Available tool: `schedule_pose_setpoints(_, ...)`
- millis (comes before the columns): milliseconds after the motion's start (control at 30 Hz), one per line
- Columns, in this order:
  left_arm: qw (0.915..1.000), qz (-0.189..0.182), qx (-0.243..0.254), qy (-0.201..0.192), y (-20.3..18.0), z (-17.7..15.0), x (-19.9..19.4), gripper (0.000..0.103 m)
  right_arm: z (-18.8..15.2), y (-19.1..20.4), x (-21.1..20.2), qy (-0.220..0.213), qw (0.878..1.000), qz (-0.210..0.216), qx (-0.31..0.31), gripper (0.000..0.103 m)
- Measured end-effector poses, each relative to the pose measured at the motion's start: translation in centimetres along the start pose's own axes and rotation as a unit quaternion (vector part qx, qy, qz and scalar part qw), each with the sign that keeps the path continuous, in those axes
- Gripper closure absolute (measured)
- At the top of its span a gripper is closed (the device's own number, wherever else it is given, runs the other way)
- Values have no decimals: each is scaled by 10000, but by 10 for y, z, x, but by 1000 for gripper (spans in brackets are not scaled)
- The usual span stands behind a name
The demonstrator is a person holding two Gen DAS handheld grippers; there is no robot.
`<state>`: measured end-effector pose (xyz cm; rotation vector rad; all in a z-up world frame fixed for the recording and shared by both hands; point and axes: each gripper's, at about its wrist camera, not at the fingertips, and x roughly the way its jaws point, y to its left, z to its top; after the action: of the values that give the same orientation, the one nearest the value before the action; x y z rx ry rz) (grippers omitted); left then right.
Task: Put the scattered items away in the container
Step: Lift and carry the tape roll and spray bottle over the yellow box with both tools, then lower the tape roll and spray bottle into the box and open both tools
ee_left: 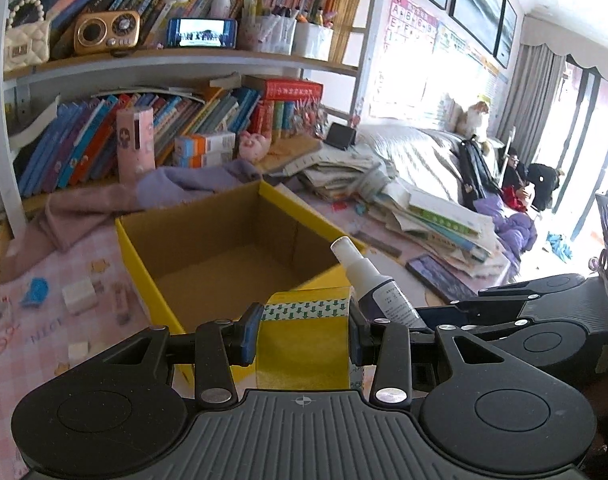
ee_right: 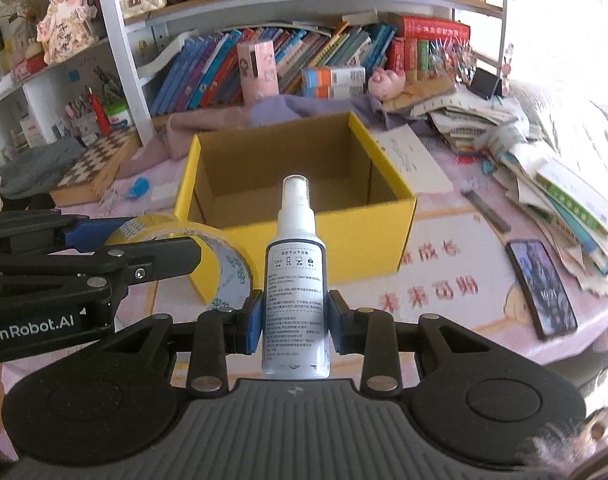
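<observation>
Now carrying: left hand-held gripper (ee_left: 304, 334) squeezing tape roll (ee_left: 304, 344), right hand-held gripper (ee_right: 295, 322) squeezing spray bottle (ee_right: 295, 304), both just before yellow box (ee_right: 344, 236); next, over its rim, then let go.

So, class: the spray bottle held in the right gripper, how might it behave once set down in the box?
The spray bottle is tall and narrow, so it probably tips easily. Its round body would likely roll. Smooth plastic may slip.

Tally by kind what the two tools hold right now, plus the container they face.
Tape rolls: 1, the tape roll in the left tool
Spray bottles: 1, the spray bottle in the right tool
Boxes: 1, the yellow box, open
Total: 3
</observation>
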<state>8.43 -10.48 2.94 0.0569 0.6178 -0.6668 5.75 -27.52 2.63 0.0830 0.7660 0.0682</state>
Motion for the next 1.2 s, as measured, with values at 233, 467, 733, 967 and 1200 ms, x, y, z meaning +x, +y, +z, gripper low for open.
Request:
schedule_pose_setpoints(233,9992,328,-80,-211,1,26,18,63,37,-18,18,-161,9992,254,-247,72)
schedule_pose_setpoints(467,9963,771,-260,-275,9,48,46,63,73,-36,46,-166,9966,588,-557,72)
schedule_pose_setpoints(733,9907,1311,-368,-48,29,73,92,63,119,-48,106,93,9906,894,-1033,72)
schedule_pose_setpoints(967,9842,1623,-328,623,47,73,148,63,137,-54,183,917,9808,964,-1428,72)
schedule_pose_setpoints(1200,9760,1792,-356,1185,64,68,191,63,141,-46,235,1508,9619,806,-2136,72)
